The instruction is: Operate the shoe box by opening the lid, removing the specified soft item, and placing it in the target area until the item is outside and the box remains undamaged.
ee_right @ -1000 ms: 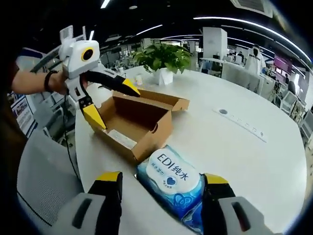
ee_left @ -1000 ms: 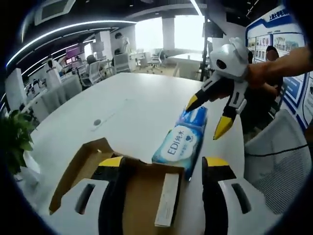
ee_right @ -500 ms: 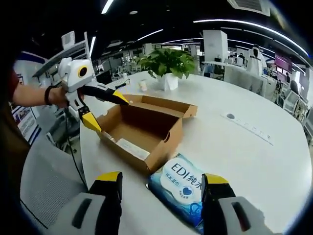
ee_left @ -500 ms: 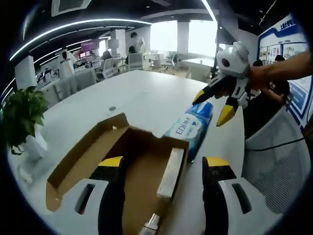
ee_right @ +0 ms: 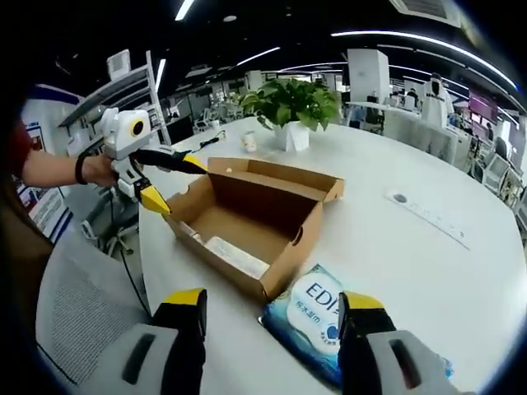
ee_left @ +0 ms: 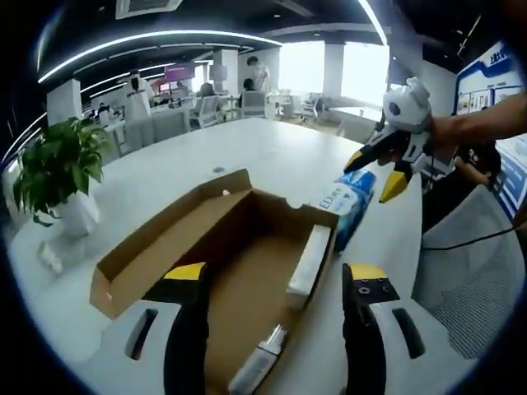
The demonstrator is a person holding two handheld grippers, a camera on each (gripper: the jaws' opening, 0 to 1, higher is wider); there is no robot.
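Note:
The brown cardboard shoe box [ee_left: 206, 247] stands open, its lid flap folded out flat. A flat white item [ee_left: 310, 261] and a small tube [ee_left: 258, 368] lie inside. My left gripper [ee_left: 275, 276] is open over the box's near end. The blue wipes pack [ee_left: 349, 202] lies on the white table just past the box. My right gripper [ee_left: 375, 175] hangs open above that pack's far end. In the right gripper view the wipes pack [ee_right: 317, 306] lies beside the box [ee_right: 247, 222], between the jaws of my open right gripper [ee_right: 272, 300]. The left gripper [ee_right: 174, 184] is open at the box's far end.
The large white table [ee_left: 247, 156] stretches away behind the box. A potted plant [ee_left: 58, 164] stands on it; in the right gripper view the plant [ee_right: 292, 103] is behind the box. Grey mesh chairs [ee_left: 469, 247] stand at the table's edge. Desks and people fill the office behind.
The pack still lies on the table beside the box. Both views have pulled back: the left one now takes in the whole open box, and in the right one the pack sits lower between the jaws.

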